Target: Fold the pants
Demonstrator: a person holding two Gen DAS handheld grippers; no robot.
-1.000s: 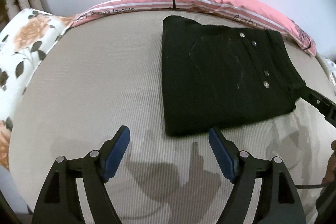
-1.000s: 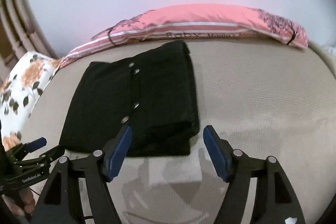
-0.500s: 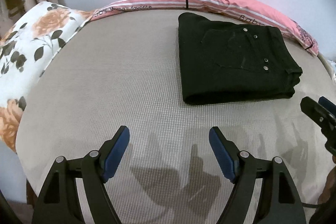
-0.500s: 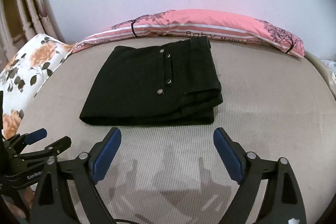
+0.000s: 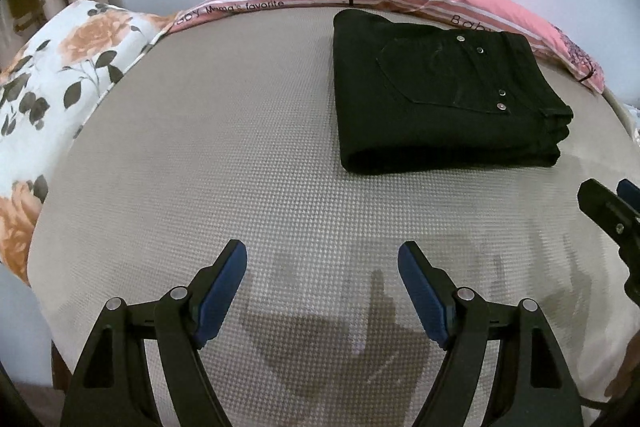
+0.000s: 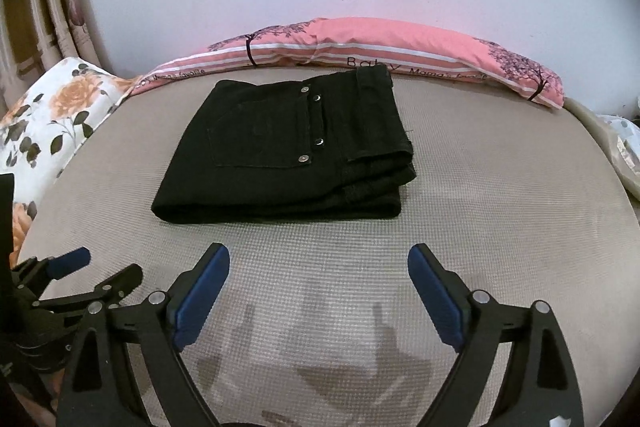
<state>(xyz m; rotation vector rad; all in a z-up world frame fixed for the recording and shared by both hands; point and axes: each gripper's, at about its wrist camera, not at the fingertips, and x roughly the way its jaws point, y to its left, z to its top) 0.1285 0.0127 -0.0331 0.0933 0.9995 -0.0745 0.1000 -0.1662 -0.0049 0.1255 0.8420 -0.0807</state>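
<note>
pants [image 6: 288,147] folded, 12 o'clock of right gripper [image 6: 320,291], long axis 9–3 | both jaws open, empty | left gripper [image 5: 322,287]: pants at 1 o'clock, right nearer

A home bedroom: beige mattress [image 6: 480,227], pink bolster [image 6: 400,47], floral pillow [image 5: 60,67], curtain [image 6: 52,7] alongside.

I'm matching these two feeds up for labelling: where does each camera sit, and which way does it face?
Left wrist: on the left gripper, looking down across the bed at the folded black pants; the right gripper's tip shows at the right edge.
Right wrist: on the right gripper, same heading; the left gripper shows at lower left.
Shared: pants, bed, pink pillow, floral pillow. Both grippers are open and empty.
</note>
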